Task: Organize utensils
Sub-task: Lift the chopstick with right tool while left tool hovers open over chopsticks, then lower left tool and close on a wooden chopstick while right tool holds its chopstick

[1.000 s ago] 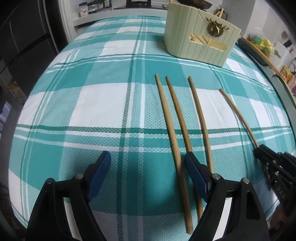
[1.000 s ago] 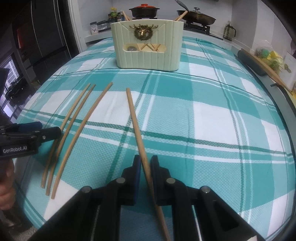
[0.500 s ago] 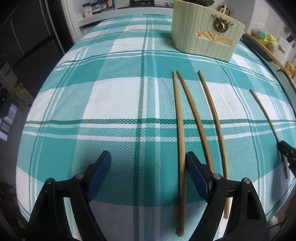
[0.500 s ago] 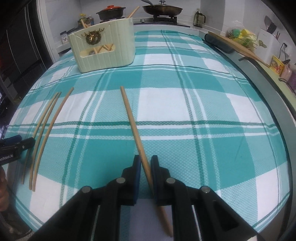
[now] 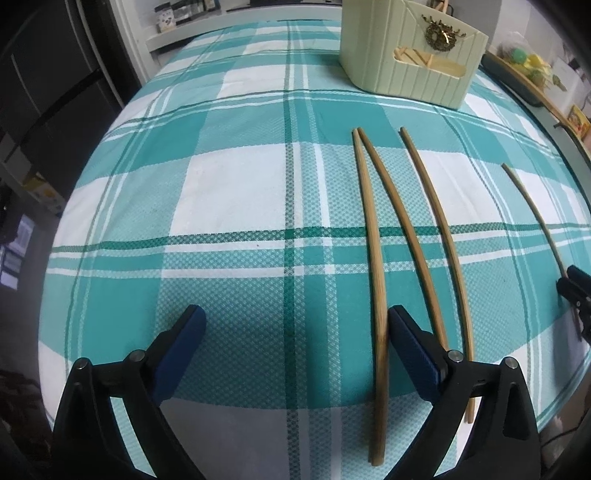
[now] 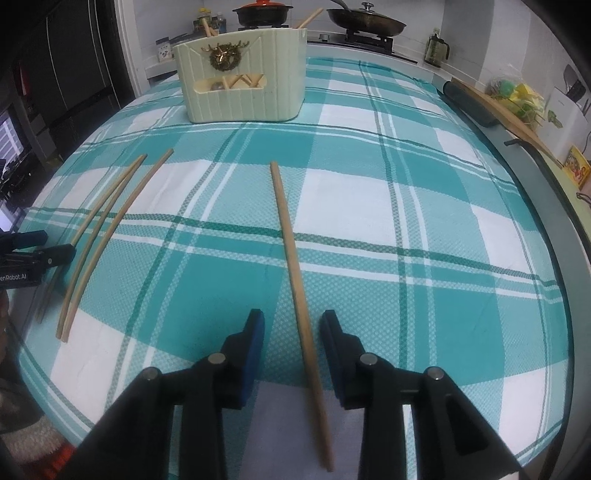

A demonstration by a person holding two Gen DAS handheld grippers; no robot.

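Several bamboo chopsticks lie on the teal plaid tablecloth [image 5: 236, 192]. In the left wrist view three lie side by side: the leftmost chopstick [image 5: 375, 258], a second [image 5: 410, 236] and a third [image 5: 443, 236]. My left gripper [image 5: 295, 325] is open, its right finger beside the leftmost chopstick. A single chopstick [image 6: 295, 258] lies between the open jaws of my right gripper [image 6: 291, 328], which is not closed on it. A cream utensil holder [image 6: 240, 74] with a gold deer emblem stands at the far side and holds wooden utensils.
The holder also shows in the left wrist view [image 5: 410, 59]. A stove with a red-lidded pot [image 6: 262, 11] and a pan [image 6: 365, 22] is behind the table. A dark roll and wooden stick [image 6: 491, 103] lie at the right edge. The table's front edge is close below both grippers.
My right gripper has opened and let go of the single chopstick, which now lies on the cloth. My left gripper has shifted so the leftmost chopstick sits against its right finger.
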